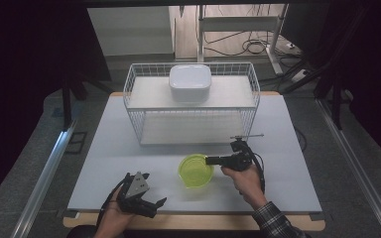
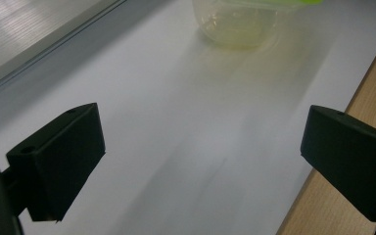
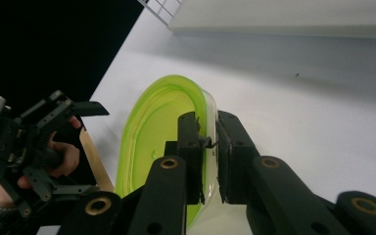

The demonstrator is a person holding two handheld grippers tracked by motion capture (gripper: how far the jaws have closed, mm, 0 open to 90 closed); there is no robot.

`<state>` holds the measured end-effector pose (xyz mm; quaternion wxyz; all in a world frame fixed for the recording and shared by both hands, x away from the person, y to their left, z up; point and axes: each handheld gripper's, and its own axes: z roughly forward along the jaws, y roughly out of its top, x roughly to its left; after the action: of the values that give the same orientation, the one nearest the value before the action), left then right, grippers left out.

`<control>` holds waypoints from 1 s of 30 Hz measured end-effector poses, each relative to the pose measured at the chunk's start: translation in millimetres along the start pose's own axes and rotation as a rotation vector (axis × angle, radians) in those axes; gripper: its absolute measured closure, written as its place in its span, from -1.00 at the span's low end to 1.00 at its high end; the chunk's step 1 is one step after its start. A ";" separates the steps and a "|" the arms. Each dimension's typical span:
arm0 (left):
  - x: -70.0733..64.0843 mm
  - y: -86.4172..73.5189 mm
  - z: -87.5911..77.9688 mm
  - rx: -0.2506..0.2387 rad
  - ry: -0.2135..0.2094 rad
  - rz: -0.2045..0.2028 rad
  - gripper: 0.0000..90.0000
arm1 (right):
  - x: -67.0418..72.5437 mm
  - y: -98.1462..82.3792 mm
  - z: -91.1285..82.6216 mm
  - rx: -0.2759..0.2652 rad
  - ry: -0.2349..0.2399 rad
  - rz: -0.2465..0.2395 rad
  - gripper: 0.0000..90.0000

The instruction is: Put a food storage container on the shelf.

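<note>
A yellow-green translucent bowl (image 1: 194,171) stands on the white table (image 1: 129,148), in front of the wire rack. My right gripper (image 1: 209,160) reaches in from the right and is shut on the bowl's right rim. In the right gripper view the two jaws pinch the bowl (image 3: 152,127) wall between them, one inside and one outside, at the right gripper (image 3: 206,122) tips. My left gripper (image 1: 154,188) rests at the table's front left, open, with nothing between its jaws. Past the open left gripper (image 2: 200,129) the bowl (image 2: 235,27) shows farther off.
A white wire rack (image 1: 134,94) stands at the back of the table, with a white lidded container (image 1: 189,82) on its upper shelf. The table's wooden front edge (image 1: 193,221) runs just behind the left hand. Bare tabletop lies left and right of the bowl.
</note>
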<state>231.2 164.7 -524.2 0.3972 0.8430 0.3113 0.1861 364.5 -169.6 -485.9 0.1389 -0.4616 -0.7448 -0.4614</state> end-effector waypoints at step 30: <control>-0.5 0.2 0.1 0.004 -0.003 0.007 -0.95 | -16.2 7.5 13.5 -0.032 -0.100 -0.012 0.72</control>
<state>231.0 164.2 -524.2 0.3952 0.8452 0.3083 0.1855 382.3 -166.5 -499.2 0.0911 -0.4818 -0.7461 -0.4503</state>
